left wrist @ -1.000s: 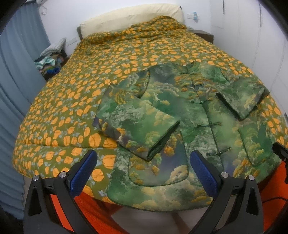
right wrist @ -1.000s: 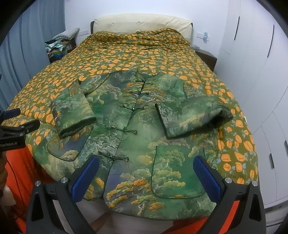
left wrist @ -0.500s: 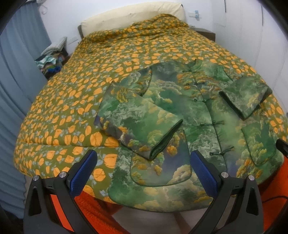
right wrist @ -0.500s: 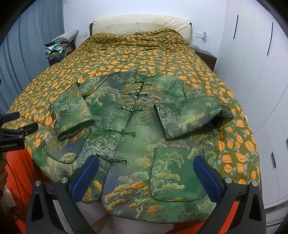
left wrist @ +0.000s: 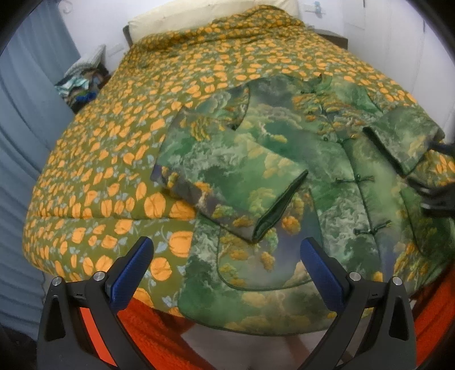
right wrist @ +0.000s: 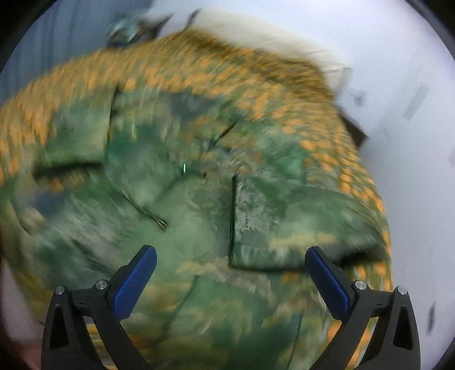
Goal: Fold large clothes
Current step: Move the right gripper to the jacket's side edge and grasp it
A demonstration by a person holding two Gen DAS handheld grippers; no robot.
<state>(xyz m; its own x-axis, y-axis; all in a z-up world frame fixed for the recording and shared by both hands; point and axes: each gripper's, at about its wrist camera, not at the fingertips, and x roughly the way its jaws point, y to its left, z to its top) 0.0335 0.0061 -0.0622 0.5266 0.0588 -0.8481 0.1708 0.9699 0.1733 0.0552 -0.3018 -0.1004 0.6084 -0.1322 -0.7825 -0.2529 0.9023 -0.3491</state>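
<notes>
A green landscape-print jacket [left wrist: 335,176] with knot buttons lies face up on the bed, hem hanging over the near edge. Both sleeves are folded in across its front: the left sleeve [left wrist: 239,182] and the right sleeve [right wrist: 287,224]. My left gripper [left wrist: 227,264] is open and empty above the jacket's lower left hem. My right gripper [right wrist: 231,273] is open and empty, close over the jacket [right wrist: 182,216] beside the right sleeve's cuff; its view is motion-blurred. Its black body shows at the right edge of the left wrist view [left wrist: 438,196].
The bed carries an olive quilt with orange flowers [left wrist: 170,94] and a cream pillow [left wrist: 204,14] at the head. A nightstand with piled clothes [left wrist: 82,85] stands left, blue curtains [left wrist: 20,142] beside it. White cupboards [right wrist: 421,142] stand close on the right.
My right gripper has swung forward and down over the jacket, toward the right sleeve, blurring its view. My left gripper has moved slightly closer to the hem. Both stay open.
</notes>
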